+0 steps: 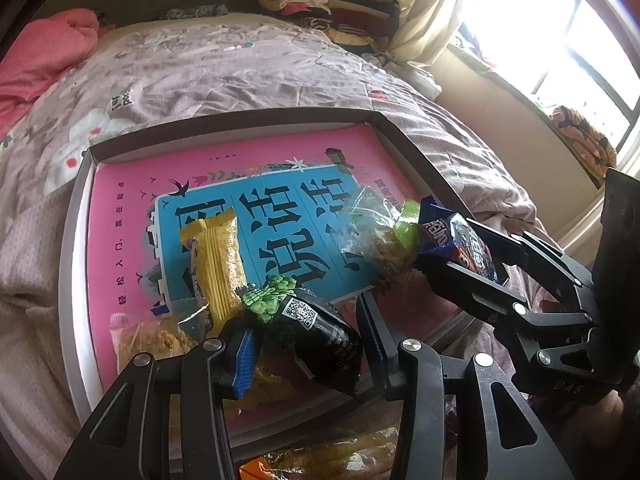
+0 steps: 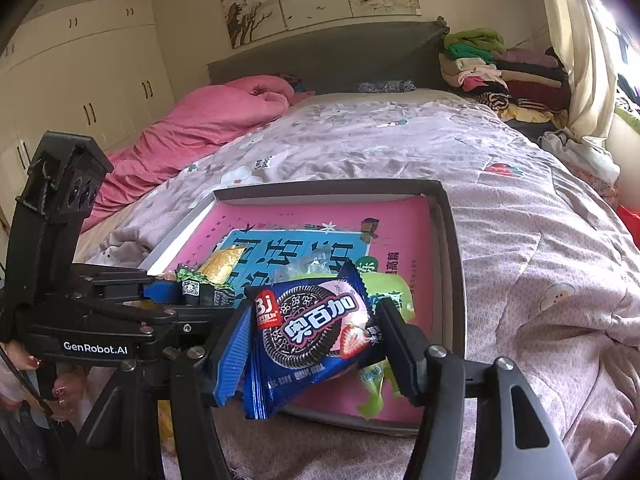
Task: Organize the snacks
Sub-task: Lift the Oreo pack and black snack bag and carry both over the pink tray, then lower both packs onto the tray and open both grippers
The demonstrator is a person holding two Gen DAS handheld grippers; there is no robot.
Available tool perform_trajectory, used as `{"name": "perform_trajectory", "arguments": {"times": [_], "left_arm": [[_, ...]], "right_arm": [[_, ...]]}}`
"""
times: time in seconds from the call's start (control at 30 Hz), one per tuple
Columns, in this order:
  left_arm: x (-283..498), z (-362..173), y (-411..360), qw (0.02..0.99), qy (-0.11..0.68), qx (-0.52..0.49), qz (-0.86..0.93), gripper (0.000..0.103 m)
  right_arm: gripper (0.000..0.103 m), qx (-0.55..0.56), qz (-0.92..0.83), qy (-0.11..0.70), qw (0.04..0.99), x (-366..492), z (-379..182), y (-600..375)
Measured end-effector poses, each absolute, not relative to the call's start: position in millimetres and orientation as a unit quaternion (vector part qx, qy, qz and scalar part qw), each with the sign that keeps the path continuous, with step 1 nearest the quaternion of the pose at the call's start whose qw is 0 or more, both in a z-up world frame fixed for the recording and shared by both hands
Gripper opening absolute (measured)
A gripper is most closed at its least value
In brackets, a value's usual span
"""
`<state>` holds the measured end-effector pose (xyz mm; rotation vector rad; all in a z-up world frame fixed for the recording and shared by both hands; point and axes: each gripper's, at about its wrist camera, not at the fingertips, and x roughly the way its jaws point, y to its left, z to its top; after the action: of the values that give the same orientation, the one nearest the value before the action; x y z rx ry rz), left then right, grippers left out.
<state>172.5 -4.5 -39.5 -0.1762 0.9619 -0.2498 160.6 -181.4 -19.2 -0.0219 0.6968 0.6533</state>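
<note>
While both hands hover over the tray (image 1: 76,216), I log each item by view.

Left wrist view: I hold the left gripper (image 1: 308,344) closed on a black packet (image 1: 316,332) with a green printed end, above the tray's near edge. Its long axis runs from far-left to near-right, green end pointing far; I judge it is held ready for setting down inside. A yellow wafer pack (image 1: 218,260) lies flat on the pink liner, long axis near to far. A clear green-ended bag (image 1: 380,232) lies right of it. The right gripper (image 1: 472,256) enters from the right with a blue cookie packet (image 1: 460,244).

Right wrist view: the right gripper (image 2: 312,340) carries the blue cookie packet (image 2: 312,332) between moderately spread fingers, over the tray's near-right corner. Whether the right pad presses it, I cannot tell. The packet's long axis runs across the jaws, face toward the camera, tilted.
</note>
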Motion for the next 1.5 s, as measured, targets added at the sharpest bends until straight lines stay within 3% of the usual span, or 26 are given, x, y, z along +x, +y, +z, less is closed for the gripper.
{"name": "perform_trajectory", "arguments": {"times": [0.33, 0.57, 0.93, 1.5], "left_arm": [[169.5, -39.0, -1.0, 0.874, 0.462, -0.095, -0.121, 0.047], [168.4, -37.0, 0.4, 0.873, 0.461, -0.102, -0.119, 0.047], [166.8, -34.4, -0.1, 0.873, 0.461, -0.107, -0.117, 0.047], [162.7, -28.3, -2.0, 0.874, 0.462, -0.102, -0.111, 0.057]], "right_arm": [[0.065, -0.017, 0.315, 0.337, 0.887, 158.8, -19.1, -183.2], [0.073, -0.038, 0.303, 0.335, 0.892, 157.3, -21.1, -180.3], [0.073, -0.048, 0.265, 0.34, 0.901, 167.0, -30.2, -184.6], [0.079, 0.002, 0.271, 0.337, 0.902, 168.9, -20.2, -202.4]]}}
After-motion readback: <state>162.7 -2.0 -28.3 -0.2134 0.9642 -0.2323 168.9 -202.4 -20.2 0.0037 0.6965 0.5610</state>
